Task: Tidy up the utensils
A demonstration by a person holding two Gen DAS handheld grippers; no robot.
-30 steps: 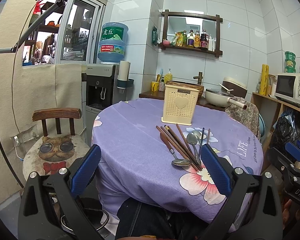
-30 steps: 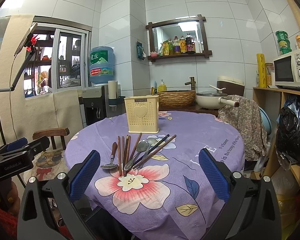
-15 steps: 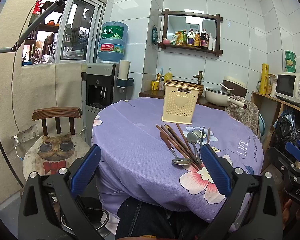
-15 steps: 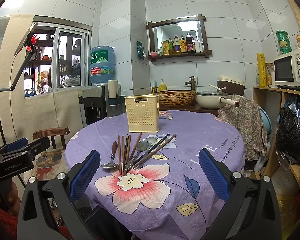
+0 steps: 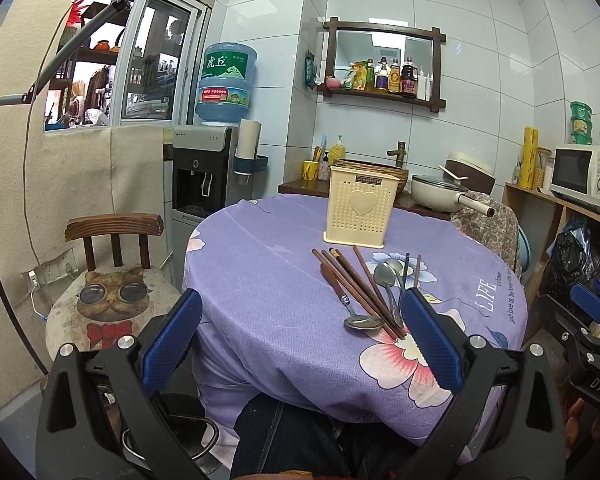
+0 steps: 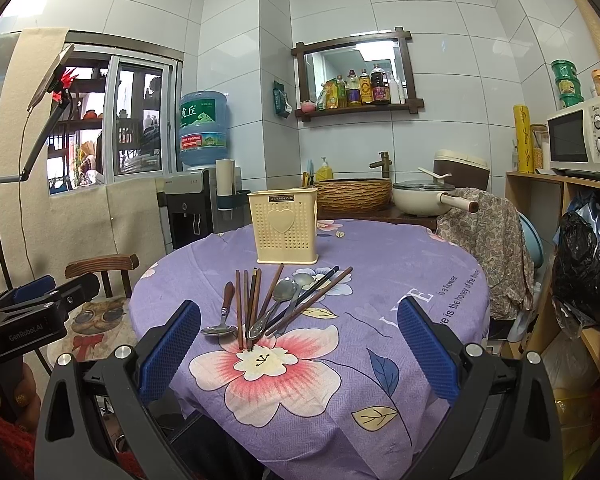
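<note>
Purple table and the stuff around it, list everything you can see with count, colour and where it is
Utensil holder: one, cream, standing behind the pile.
Chopsticks: several, brown, fanned on the cloth.
Spoons: at least three, metal; one wood-handled at the pile's left.
Tablecloth: one, purple floral, over the round table.
Chair: one, wooden, cat cushion, left of the table.
Water dispenser: one, blue bottle on top, by the wall.
Microwave: one, white, right-hand shelf.
Left gripper: open, empty.
Right gripper: open, empty.

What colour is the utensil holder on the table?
Cream, with a raised heart on its perforated front; the utensil holder shows best in the right wrist view.
</note>
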